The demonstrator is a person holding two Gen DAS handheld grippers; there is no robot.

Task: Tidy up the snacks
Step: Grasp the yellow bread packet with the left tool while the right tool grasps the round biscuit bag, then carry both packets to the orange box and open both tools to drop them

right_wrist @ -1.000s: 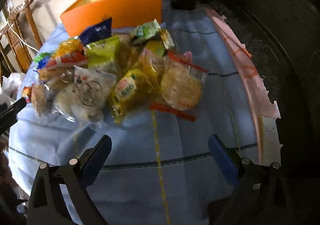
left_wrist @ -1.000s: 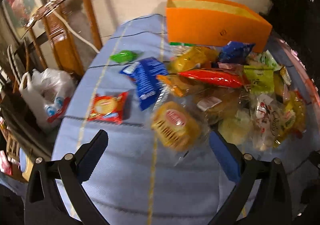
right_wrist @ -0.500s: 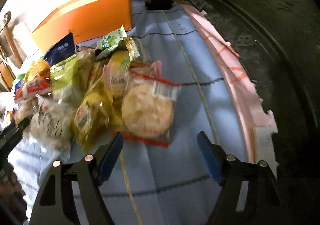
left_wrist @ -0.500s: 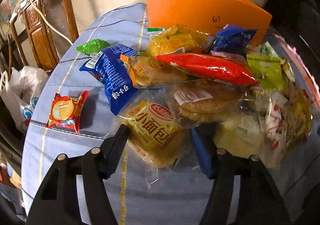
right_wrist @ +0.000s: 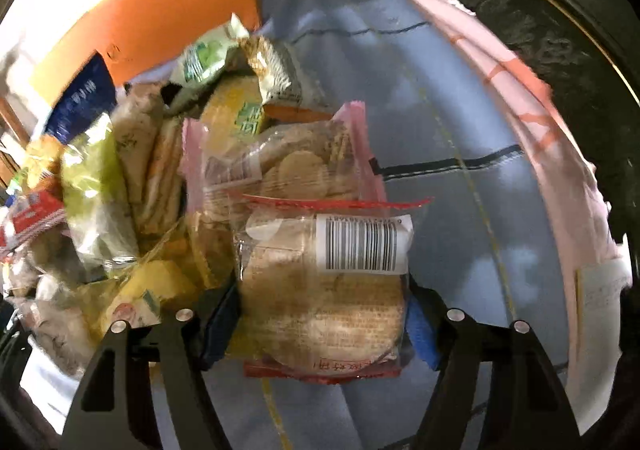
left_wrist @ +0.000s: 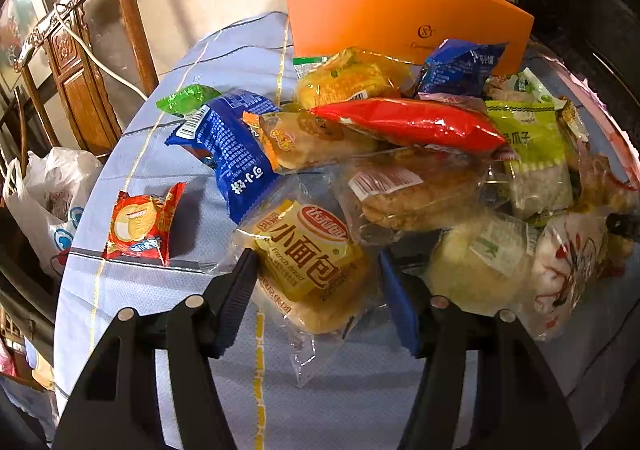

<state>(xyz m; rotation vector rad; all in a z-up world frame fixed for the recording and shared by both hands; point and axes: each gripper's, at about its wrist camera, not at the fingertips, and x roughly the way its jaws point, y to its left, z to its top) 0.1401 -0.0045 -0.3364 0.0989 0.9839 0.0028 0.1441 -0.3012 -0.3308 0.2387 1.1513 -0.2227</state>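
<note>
Both hand-held grippers have pushed in from open cloth to the edge of the snack heap within the last second, and both sets of jaws have narrowed. Left hand-held gripper (left_wrist: pixel 316 282) now straddles the yellow French bread packet (left_wrist: pixel 308 254) at lower centre of its frame, fingers on either side of the wrapper; whether they actually squeeze it yet is hard to say, as a sliver of gap seems to show at the blue pad. Right hand-held gripper (right_wrist: pixel 320 322) has closed in on the round biscuit packet (right_wrist: pixel 324 290) with the barcode label, low in its frame, and the pads look pressed to its sides, though that view is smeared by motion.

So two picks appear to be starting at once. Next stop is probably the orange box (left_wrist: pixel 404 14), which stands at the far side of the pile on the blue-clothed counter (left_wrist: pixel 168 330), top of the frame.

Pose: each tool reaches forward and low, nearly skimming the cloth, angled slightly down into the heap. Red biscuit packet (left_wrist: pixel 140 226) lies apart at left, untouched.
</note>
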